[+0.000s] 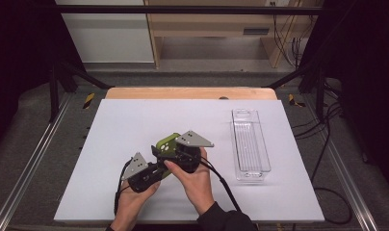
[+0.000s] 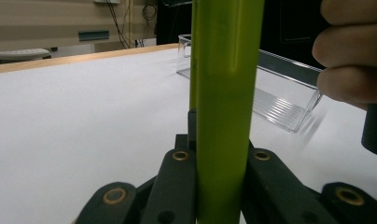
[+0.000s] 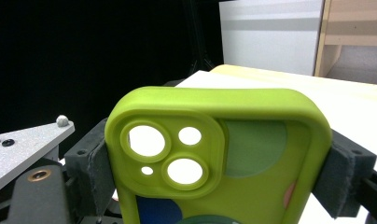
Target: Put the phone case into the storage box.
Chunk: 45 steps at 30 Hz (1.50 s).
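Both grippers (image 1: 164, 159) clamp green phone case (image 3: 233, 177) (tray (image 1: 250, 144) beside) — aloft.

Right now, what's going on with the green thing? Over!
Both grippers, left and right, shut on green phone case. Held above table. Clear tray off right, nothing blocking.

I can't read any text, label, brand, number or sign from here. The green phone case (image 3: 214, 163) carries coloured round patches on its back but no lettering I can make out. The clear plastic tray (image 1: 250, 144) and the white surface (image 1: 135, 125) are unmarked, and the grey plates on the hand-held grippers bear nothing legible.
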{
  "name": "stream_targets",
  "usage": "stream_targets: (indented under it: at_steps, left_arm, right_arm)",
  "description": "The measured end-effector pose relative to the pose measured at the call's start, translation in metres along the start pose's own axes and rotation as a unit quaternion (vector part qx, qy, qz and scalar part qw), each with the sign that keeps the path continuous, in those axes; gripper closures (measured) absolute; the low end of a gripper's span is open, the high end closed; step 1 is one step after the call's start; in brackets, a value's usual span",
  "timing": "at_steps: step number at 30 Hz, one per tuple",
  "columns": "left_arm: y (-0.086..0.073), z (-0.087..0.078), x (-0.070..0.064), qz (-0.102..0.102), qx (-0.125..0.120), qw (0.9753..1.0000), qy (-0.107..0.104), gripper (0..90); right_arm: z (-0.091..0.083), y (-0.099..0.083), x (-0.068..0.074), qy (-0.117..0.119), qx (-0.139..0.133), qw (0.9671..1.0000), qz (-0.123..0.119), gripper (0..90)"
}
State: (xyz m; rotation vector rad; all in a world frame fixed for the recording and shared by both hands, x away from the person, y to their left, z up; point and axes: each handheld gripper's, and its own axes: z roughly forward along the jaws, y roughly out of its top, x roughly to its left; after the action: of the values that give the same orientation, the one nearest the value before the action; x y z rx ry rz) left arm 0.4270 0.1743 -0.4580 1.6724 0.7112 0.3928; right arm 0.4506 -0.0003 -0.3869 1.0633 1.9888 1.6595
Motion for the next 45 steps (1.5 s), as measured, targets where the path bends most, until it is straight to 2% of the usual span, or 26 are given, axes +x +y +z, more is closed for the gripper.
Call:
stream_targets:
  at_steps: [3, 7, 14, 22, 27, 31, 33, 38, 41, 45]
  left_arm:
    - [0.001, 0.000, 0.001, 0.002, -0.006, 1.0000, 0.006, 82.3]
    - [0.001, 0.000, 0.002, -0.001, -0.014, 0.9997, 0.020, 64.6]
    - [0.000, 0.003, 0.004, -0.005, -0.006, 0.9992, 0.039, 37.0]
    - [0.001, -0.003, 0.012, 0.006, 0.001, 0.9970, 0.077, 20.9]
    - [0.000, -0.010, 0.023, 0.026, 0.014, 0.9924, 0.119, 14.2]
    - [0.000, -0.018, 0.034, 0.029, 0.014, 0.9895, 0.141, 9.9]
    - [-0.001, -0.022, 0.038, 0.024, 0.013, 0.9890, 0.146, 9.3]
    - [-0.002, -0.033, 0.047, 0.013, 0.008, 0.9870, 0.160, 8.1]
    - [-0.003, -0.040, 0.050, 0.014, 0.007, 0.9856, 0.169, 6.9]
    - [-0.004, -0.049, 0.052, 0.009, -0.006, 0.9842, 0.177, 5.2]
  right_arm:
    - [0.001, 0.003, 0.000, -0.002, 0.002, 1.0000, -0.003, 16.5]
    - [0.001, 0.010, -0.005, -0.014, 0.000, 0.9999, -0.005, 16.5]
    - [0.003, 0.017, -0.023, -0.037, 0.004, 0.9993, 0.002, 16.5]
    - [0.003, 0.033, -0.048, -0.068, 0.007, 0.9976, 0.006, 16.5]
    - [0.000, 0.044, -0.065, -0.088, 0.011, 0.9960, 0.013, 16.5]
    - [-0.001, 0.050, -0.076, -0.101, 0.022, 0.9946, 0.003, 16.5]
    - [-0.002, 0.053, -0.083, -0.108, 0.028, 0.9938, -0.003, 16.5]
    - [-0.006, 0.057, -0.097, -0.116, 0.036, 0.9926, 0.003, 16.5]
    - [-0.010, 0.062, -0.102, -0.116, 0.036, 0.9925, 0.009, 16.5]
    - [-0.018, 0.069, -0.107, -0.115, 0.032, 0.9928, 0.013, 16.5]
